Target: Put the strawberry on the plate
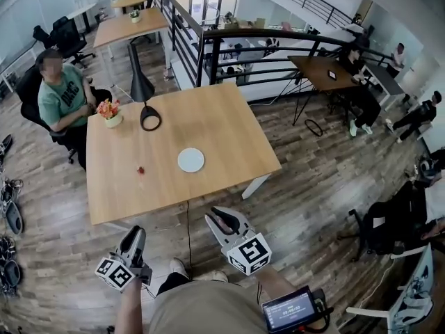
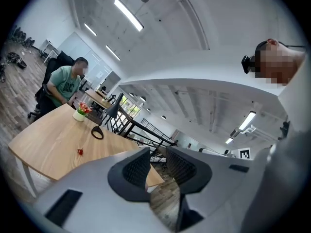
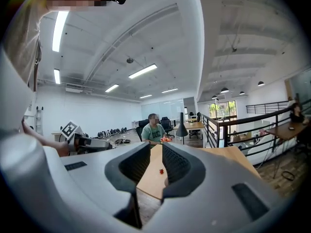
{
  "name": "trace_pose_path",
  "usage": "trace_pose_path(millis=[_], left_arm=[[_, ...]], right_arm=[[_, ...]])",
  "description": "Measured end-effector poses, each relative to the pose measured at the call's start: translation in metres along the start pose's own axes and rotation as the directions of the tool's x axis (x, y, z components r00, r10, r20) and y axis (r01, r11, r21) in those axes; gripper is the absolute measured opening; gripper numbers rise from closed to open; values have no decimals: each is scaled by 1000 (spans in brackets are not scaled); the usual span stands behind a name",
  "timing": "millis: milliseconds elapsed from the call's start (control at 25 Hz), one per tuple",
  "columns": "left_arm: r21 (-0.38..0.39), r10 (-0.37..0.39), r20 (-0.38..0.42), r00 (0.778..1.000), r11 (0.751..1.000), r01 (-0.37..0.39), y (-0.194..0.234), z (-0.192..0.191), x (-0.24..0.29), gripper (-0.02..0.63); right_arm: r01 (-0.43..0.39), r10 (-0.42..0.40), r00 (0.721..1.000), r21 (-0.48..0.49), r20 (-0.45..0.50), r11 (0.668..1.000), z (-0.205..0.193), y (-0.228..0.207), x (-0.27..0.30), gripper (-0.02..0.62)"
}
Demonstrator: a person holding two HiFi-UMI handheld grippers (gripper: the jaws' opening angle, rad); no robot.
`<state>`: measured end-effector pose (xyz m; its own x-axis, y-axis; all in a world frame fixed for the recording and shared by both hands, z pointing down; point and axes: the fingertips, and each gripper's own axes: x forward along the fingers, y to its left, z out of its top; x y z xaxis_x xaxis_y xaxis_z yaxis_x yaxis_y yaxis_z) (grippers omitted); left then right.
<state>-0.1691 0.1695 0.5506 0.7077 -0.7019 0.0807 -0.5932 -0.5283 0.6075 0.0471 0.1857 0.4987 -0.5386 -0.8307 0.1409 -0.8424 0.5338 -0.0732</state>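
A small red strawberry lies on the left half of the wooden table. A round white plate sits to its right, near the table's middle. Both grippers hang short of the table's near edge, above the floor. My left gripper is shut and holds nothing; the strawberry shows far off to the left of its jaws. My right gripper is also shut and holds nothing. Beyond its jaws the strawberry shows in the narrow slit between them.
A black desk lamp and a potted flower stand at the table's far left corner. A person in a green shirt sits there. A black railing runs behind the table. More desks, chairs and people are around.
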Motion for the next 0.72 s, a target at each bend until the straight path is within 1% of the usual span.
trace_pose_path(millis=[160,480,720], left_arm=[[-8,-14,-20,1000,1000,14,26,14,-3,106],[-14,-85,-59,995,996,84,61,32,11,107],[3,-129,-85,988,992,130,85,43,10,107]], right_arm=[[21,-21,1000,3,-9,1000,3,11,24,63],[80,-81,997,-15,-15,997,7,20,64,63],[119,-119,993,-8,-4,993,0,29,94,63]])
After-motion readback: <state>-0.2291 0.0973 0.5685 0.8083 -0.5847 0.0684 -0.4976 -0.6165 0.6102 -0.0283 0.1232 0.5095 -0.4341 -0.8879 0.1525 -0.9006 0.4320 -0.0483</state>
